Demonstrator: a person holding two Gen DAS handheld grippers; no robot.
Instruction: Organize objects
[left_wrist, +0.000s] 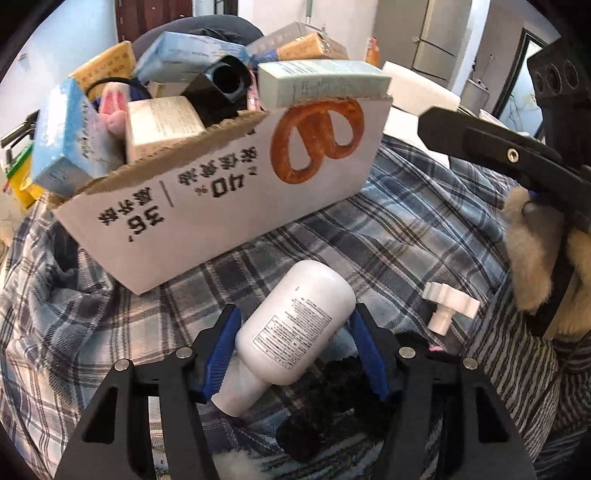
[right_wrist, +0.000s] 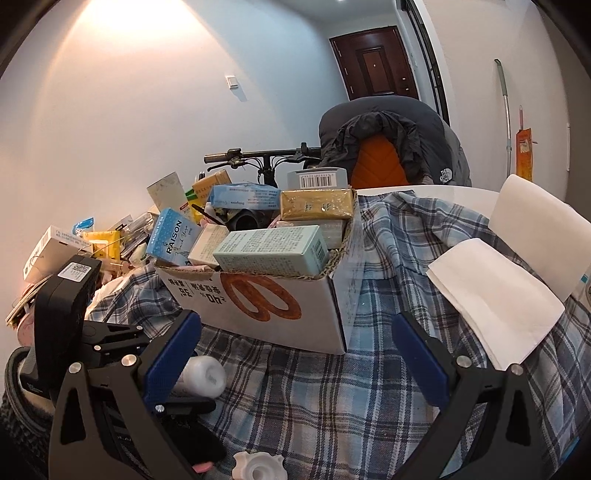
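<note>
A white bottle (left_wrist: 291, 325) with a printed label lies on the plaid cloth between the blue pads of my left gripper (left_wrist: 295, 343). The jaws stand around it, apart from its sides. Its round end also shows in the right wrist view (right_wrist: 205, 374). A white cardboard box (left_wrist: 229, 199) with a pretzel picture, packed with several cartons, stands just behind it; it also shows in the right wrist view (right_wrist: 273, 306). My right gripper (right_wrist: 295, 363) is open and empty above the cloth, in front of the box. A white valve knob (left_wrist: 448, 306) lies right of the bottle.
A plaid cloth (right_wrist: 369, 387) covers the table. A folded white paper (right_wrist: 495, 295) lies at the right. Loose cartons and packets (right_wrist: 74, 243) pile up left of the box. A chair with a dark jacket (right_wrist: 399, 144) stands behind. A black furry item (left_wrist: 332, 406) lies under my left gripper.
</note>
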